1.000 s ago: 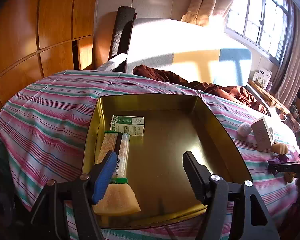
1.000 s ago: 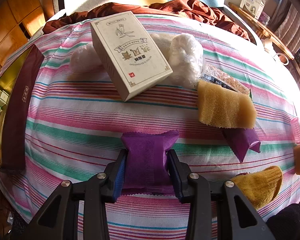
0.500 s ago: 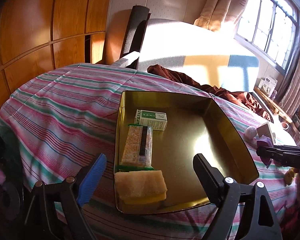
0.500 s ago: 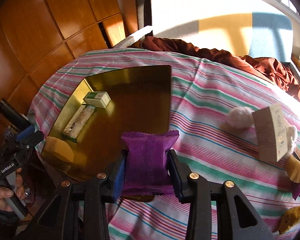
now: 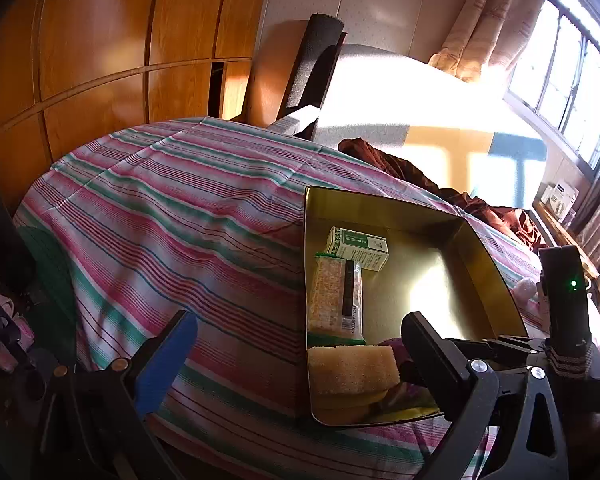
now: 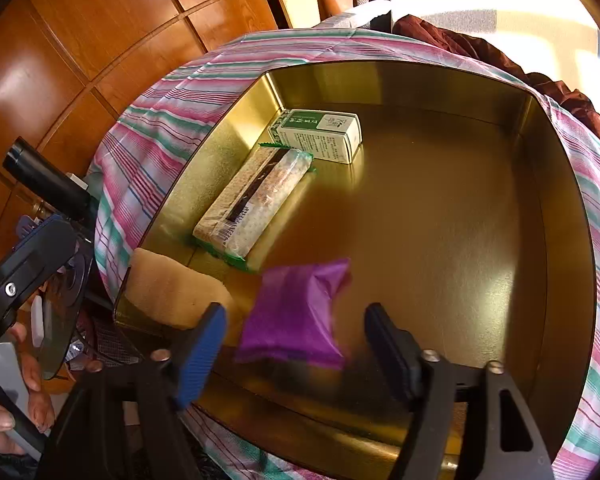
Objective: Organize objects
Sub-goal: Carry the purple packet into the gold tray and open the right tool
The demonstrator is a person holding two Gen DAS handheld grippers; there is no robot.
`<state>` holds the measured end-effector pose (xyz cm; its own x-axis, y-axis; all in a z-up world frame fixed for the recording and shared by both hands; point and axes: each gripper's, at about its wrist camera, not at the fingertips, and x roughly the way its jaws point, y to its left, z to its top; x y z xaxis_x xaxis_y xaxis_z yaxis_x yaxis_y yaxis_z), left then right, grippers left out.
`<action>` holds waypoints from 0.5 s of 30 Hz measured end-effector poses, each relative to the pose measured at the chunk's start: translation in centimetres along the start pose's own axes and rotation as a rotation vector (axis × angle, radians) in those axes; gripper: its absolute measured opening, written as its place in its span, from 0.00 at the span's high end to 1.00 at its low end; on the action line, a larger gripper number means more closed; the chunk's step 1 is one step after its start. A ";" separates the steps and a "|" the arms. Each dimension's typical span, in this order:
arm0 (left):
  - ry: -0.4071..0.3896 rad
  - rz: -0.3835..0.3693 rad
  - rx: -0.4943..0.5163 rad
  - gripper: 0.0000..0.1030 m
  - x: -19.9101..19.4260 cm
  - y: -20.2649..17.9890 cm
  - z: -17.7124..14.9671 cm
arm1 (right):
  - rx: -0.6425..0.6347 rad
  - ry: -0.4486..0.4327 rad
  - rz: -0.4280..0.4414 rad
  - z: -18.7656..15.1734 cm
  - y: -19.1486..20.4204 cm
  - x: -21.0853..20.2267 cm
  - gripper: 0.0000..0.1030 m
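A gold metal tray [image 6: 556,216] sits on the striped tablecloth; it also shows in the left wrist view [image 5: 488,264]. In it lie a green-and-white box [image 6: 320,134], a cracker packet [image 6: 256,204] and a yellow sponge [image 6: 172,296]. A purple packet [image 6: 296,316], blurred, is over the tray's near part between the open fingers of my right gripper [image 6: 294,354], free of the pads. My left gripper [image 5: 296,356] is open and empty, just off the tray's near left corner. The box [image 5: 358,248], packet [image 5: 334,300] and sponge [image 5: 354,368] show there too.
The striped cloth [image 5: 180,216] covers a round table. Wooden wall panels [image 5: 100,40] stand to the left. A brown cloth [image 5: 420,176] lies behind the tray, and a window [image 5: 572,80] is at the right. The right gripper's body [image 5: 564,312] reaches in over the tray.
My right gripper has moved from the table's right side to over the tray and opened, letting go of the purple packet. My left gripper has pulled back and to the left.
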<state>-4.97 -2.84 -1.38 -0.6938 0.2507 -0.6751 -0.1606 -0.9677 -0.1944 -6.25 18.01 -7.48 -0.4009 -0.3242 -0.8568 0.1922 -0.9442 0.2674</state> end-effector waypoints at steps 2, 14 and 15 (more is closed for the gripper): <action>0.001 0.010 -0.001 0.00 0.0 0.1 0.0 | -0.006 -0.029 -0.027 -0.2 -0.1 -0.9 0.11; -0.027 0.018 0.090 0.00 -1.1 -2.6 -0.4 | 0.017 -0.165 -0.206 -1.9 -2.7 -7.1 0.10; -0.031 0.018 0.102 0.00 -1.2 -2.9 -0.5 | 0.025 -0.173 -0.224 -2.2 -3.3 -7.7 0.10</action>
<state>-3.31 -0.32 -0.33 -0.7183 0.2343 -0.6551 -0.2175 -0.9700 -0.1085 -1.83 23.72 -2.74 -0.5779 -0.1103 -0.8086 0.0603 -0.9939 0.0925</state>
